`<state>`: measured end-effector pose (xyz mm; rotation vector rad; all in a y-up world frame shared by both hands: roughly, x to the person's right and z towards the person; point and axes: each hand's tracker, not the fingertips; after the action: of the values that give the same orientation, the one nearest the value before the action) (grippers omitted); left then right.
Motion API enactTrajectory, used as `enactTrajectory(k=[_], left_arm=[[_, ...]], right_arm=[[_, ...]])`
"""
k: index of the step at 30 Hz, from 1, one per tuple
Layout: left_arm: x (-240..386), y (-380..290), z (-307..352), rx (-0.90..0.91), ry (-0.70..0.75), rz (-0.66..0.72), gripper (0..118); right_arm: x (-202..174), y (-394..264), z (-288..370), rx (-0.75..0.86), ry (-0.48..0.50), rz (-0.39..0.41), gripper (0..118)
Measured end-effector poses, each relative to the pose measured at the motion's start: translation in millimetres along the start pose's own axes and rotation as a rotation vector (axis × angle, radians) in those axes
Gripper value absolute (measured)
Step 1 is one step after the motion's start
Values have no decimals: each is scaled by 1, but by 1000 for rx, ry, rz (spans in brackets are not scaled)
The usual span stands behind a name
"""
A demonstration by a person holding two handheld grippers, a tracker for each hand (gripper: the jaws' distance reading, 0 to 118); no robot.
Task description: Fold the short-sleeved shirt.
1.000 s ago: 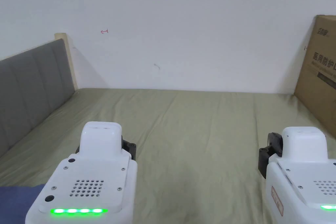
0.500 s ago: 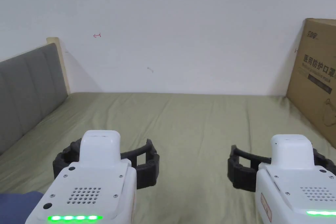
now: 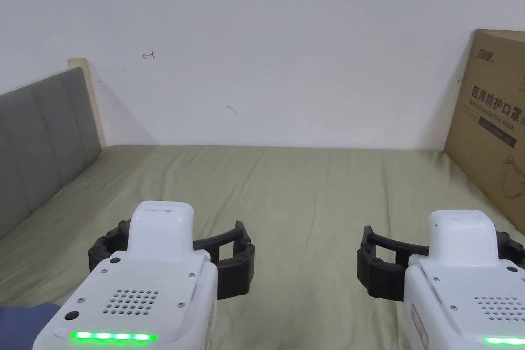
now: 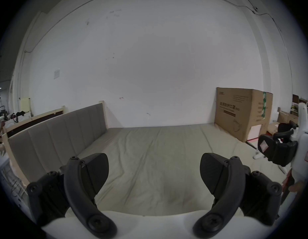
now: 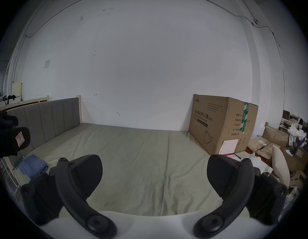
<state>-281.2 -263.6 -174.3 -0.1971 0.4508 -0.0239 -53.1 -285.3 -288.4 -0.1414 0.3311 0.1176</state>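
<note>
Both tongs (image 3: 172,259) (image 3: 441,266) gape apart, blue shirt (image 5: 33,166) lying far left.

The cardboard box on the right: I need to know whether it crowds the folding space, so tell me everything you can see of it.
The cardboard box is large, brown and closed, with dark print on its front, a green tape strip down its side and a pale sheet low on that side. It stands upright at the right edge of the bed, against the white wall. Its base seems to rest on the olive sheet. Both grippers are apart from it.
</note>
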Motion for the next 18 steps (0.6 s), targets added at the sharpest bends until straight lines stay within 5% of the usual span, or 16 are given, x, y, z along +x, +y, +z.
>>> enactTrajectory(k=[3,10,18], left_arm=[[-5,-2,-2,-6,-98,42,110],[2,-6,-5,38,16,38,110],[6,-6,-7,36,-12,-14,112]], right_arm=[[4,-1,-1,-2,-1,-17,118],[4,-4,-2,-18,2,-14,118],[4,-8,-5,-35,2,-15,118]])
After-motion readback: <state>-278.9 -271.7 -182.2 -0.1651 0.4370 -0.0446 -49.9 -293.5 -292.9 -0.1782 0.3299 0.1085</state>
